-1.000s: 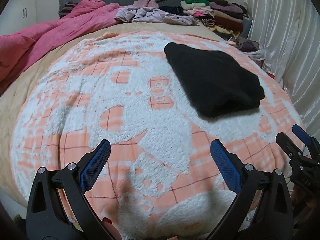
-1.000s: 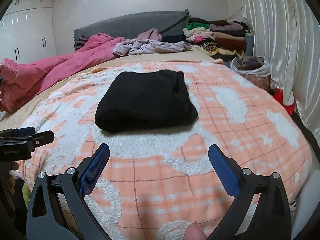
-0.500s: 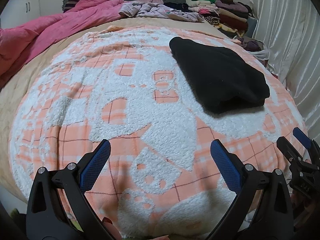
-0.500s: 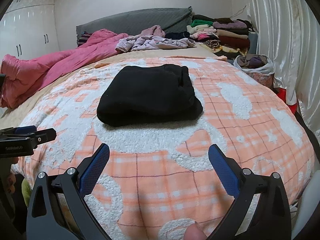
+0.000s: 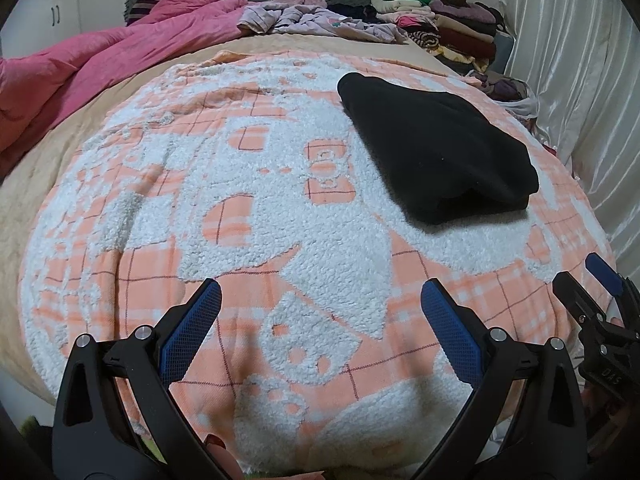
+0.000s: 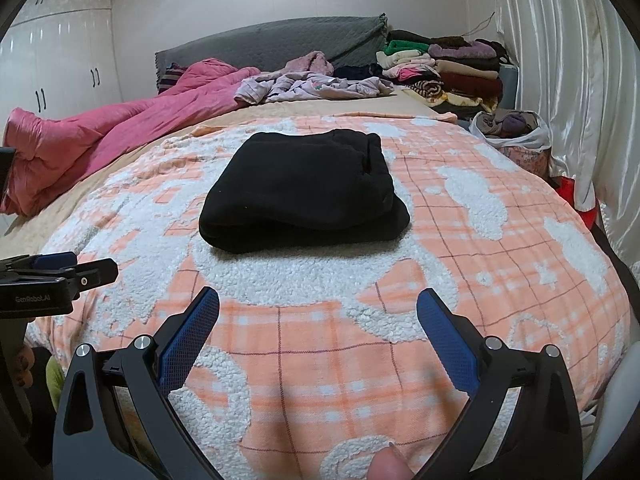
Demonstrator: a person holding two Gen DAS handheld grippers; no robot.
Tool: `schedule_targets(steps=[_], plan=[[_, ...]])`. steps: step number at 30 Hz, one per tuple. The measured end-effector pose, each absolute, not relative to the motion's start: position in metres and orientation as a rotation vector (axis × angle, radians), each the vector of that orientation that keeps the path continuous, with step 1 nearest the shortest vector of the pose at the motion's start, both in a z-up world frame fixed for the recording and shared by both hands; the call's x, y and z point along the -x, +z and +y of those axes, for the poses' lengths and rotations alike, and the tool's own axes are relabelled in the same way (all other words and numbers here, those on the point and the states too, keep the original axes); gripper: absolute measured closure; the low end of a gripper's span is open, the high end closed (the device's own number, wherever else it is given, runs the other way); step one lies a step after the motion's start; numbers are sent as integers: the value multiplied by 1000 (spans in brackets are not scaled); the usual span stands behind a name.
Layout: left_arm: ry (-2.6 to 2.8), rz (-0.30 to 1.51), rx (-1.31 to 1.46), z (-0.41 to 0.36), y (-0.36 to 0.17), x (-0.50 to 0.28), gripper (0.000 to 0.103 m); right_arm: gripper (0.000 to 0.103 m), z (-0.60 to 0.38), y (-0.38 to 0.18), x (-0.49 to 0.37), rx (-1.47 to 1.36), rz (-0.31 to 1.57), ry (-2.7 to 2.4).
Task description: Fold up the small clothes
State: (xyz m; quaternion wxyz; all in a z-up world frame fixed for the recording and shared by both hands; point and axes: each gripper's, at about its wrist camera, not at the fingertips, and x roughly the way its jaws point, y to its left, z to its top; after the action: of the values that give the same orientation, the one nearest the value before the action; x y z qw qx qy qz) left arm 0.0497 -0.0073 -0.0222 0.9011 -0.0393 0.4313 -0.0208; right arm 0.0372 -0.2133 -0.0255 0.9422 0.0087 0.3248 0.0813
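Right wrist view: folded black garment lies released on the bed; both grippers, left gripper and right gripper, have drawn slightly back, jaws spread empty.

Black claw arms (blue textured pads).

Black fleece-like garment, folded into a thick rectangular bundle of several layers, is laid flat on the orange-and-white plaid fleece blanket covering the bed. Rounded fold edge is turned toward the near side; open layered ends are seen at its far right corner. Surface is smooth, no loose parts.
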Motion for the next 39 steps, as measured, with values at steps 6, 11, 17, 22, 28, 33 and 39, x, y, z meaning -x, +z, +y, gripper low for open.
schedule_targets(steps=[6, 11, 17, 22, 28, 33, 39], plan=[[-44, 893, 82, -7, -22, -49, 10, 4, -214, -24, -37, -19, 658, 161], [-44, 892, 80, -8, -21, -49, 10, 4, -215, -24, -37, -19, 656, 162], [-45, 895, 79, -8, -20, -48, 9, 4, -216, -24, -37, -24, 658, 161], [-46, 895, 80, -8, -20, -47, 10, 4, -216, -24, -37, -24, 655, 162], [-42, 897, 76, -8, -20, -48, 10, 4, -217, -24, -38, -25, 660, 161], [-46, 903, 78, -8, -20, -47, 10, 4, -218, -23, -38, -30, 654, 162], [-33, 909, 77, -7, -20, -47, 10, 4, -219, -23, -38, -35, 657, 160]])
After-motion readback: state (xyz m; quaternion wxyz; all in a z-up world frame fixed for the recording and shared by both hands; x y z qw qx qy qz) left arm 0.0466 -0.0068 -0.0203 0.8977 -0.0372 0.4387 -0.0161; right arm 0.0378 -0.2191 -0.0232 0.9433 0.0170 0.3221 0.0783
